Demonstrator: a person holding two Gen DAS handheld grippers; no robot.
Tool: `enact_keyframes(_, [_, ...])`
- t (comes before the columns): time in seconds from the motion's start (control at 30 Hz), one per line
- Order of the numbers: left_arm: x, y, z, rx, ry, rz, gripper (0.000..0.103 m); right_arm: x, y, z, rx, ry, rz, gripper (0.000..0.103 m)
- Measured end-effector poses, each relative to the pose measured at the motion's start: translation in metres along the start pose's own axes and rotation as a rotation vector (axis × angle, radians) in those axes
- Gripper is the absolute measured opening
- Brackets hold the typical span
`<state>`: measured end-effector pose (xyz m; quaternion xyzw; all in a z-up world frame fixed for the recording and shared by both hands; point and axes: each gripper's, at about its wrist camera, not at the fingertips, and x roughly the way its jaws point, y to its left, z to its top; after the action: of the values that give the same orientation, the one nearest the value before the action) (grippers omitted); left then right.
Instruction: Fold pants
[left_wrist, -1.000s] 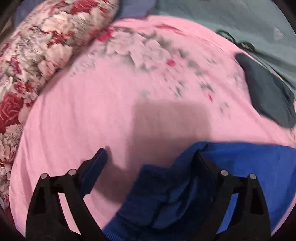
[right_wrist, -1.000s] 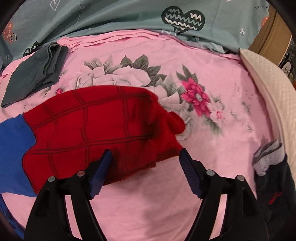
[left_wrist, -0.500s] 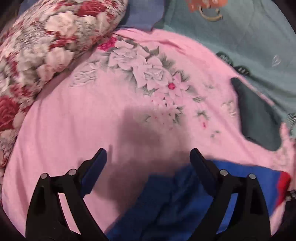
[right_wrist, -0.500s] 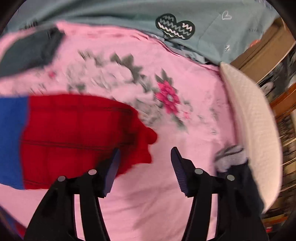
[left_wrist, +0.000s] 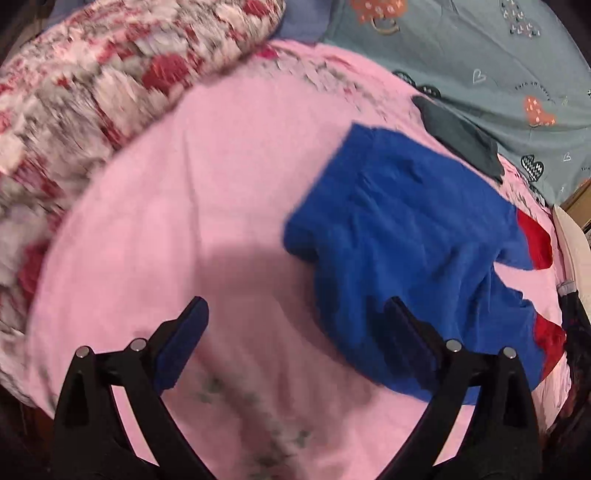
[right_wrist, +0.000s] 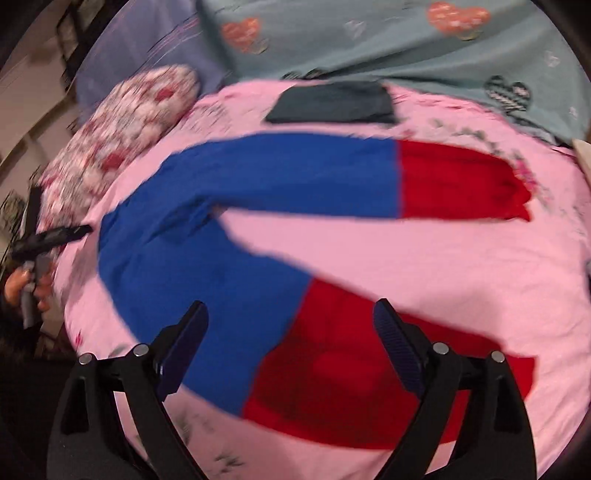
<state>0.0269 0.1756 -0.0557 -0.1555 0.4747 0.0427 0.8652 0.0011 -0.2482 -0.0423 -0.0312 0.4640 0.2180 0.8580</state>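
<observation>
Blue-and-red cloth pants (right_wrist: 236, 236) lie spread flat on the pink floral bed sheet (right_wrist: 424, 254). Waist end sits toward the left of the right wrist view; the two legs run rightward and diverge, blue in the upper part, red toward the cuffs. Far leg ends near the sheet's right edge; near leg passes under the right tool.

Right tool (right_wrist: 291, 354): its jaws have just been opening and now stand wide, released, hovering above the near leg at the blue/red seam; no cloth pinched between the pads.

Left tool (left_wrist: 295, 350): released, jaws wide, nothing between them. Its right finger overlaps the pants' blue edge in the view; contact cannot be told.

A folded dark grey garment (right_wrist: 332, 101) lies on the sheet beyond the pants, apart from them. A red-and-white floral pillow (left_wrist: 110, 85) borders the sheet's left side. A teal heart-print cover (right_wrist: 369, 37) lies behind. Both views show motion blur.
</observation>
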Motion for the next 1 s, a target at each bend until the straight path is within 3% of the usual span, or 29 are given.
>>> enact_keyframes(0.03, [0.01, -0.007, -0.003, 0.017, 0.022, 0.002, 0.081, 0.009, 0.007, -0.007, -0.015, 0.055, -0.03, 0.091])
enact_keyframes(0.07, [0.015, -0.015, -0.004, 0.063, 0.002, 0.054, 0.078, 0.017, 0.009, -0.014, -0.011, 0.1, -0.052, 0.091])
enact_keyframes(0.1, [0.017, -0.017, -0.005, 0.088, -0.01, 0.094, 0.064, 0.025, 0.007, -0.02, 0.007, 0.152, -0.067, 0.091])
enact_keyframes(0.13, [0.019, -0.017, -0.003, 0.104, -0.01, 0.119, 0.058, 0.029, 0.006, -0.021, 0.022, 0.186, -0.079, 0.091])
enact_keyframes(0.2, [0.01, -0.01, 0.007, 0.078, 0.001, 0.102, 0.049, 0.017, 0.011, -0.014, 0.016, 0.169, -0.075, 0.091])
enact_keyframes(0.27, [-0.012, -0.012, 0.023, 0.107, -0.091, 0.113, 0.06, -0.005, 0.018, 0.013, -0.019, 0.083, -0.048, 0.091])
enact_keyframes(0.3, [-0.025, -0.016, 0.036, 0.135, -0.16, 0.119, 0.086, -0.01, 0.022, 0.028, -0.05, 0.045, -0.053, 0.091])
enact_keyframes(0.33, [-0.033, -0.021, 0.05, 0.154, -0.204, 0.119, 0.097, -0.015, 0.028, 0.05, -0.096, -0.003, -0.078, 0.091])
enact_keyframes(0.43, [-0.031, -0.041, 0.092, 0.218, -0.255, 0.068, 0.097, -0.004, 0.027, 0.118, -0.18, -0.103, -0.11, 0.091])
enact_keyframes(0.57, [0.027, -0.074, 0.146, 0.293, -0.216, 0.065, 0.097, 0.061, 0.01, 0.2, -0.257, -0.115, -0.15, 0.09])
enact_keyframes(0.6, [0.048, -0.08, 0.158, 0.305, -0.202, 0.082, 0.097, 0.078, 0.005, 0.213, -0.271, -0.097, -0.158, 0.086])
enact_keyframes(0.63, [0.069, -0.083, 0.169, 0.312, -0.172, 0.086, 0.097, 0.099, -0.002, 0.226, -0.287, -0.064, -0.163, 0.077])
enact_keyframes(0.73, [0.12, -0.084, 0.187, 0.295, -0.063, 0.068, 0.097, 0.147, -0.02, 0.249, -0.323, 0.015, -0.152, 0.062])
enact_keyframes(0.87, [0.145, -0.09, 0.188, 0.322, 0.019, 0.046, 0.095, 0.185, -0.026, 0.253, -0.389, 0.039, -0.112, 0.062])
enact_keyframes(0.93, [0.154, -0.096, 0.185, 0.353, 0.052, 0.044, 0.08, 0.2, -0.029, 0.256, -0.407, 0.074, -0.08, 0.062])
enact_keyframes(0.97, [0.156, -0.097, 0.184, 0.362, 0.054, 0.048, 0.078, 0.209, -0.032, 0.256, -0.398, 0.121, -0.052, 0.06])
enact_keyframes(1.0, [0.157, -0.099, 0.183, 0.366, 0.054, 0.048, 0.07, 0.208, -0.037, 0.254, -0.363, 0.123, -0.003, 0.051])
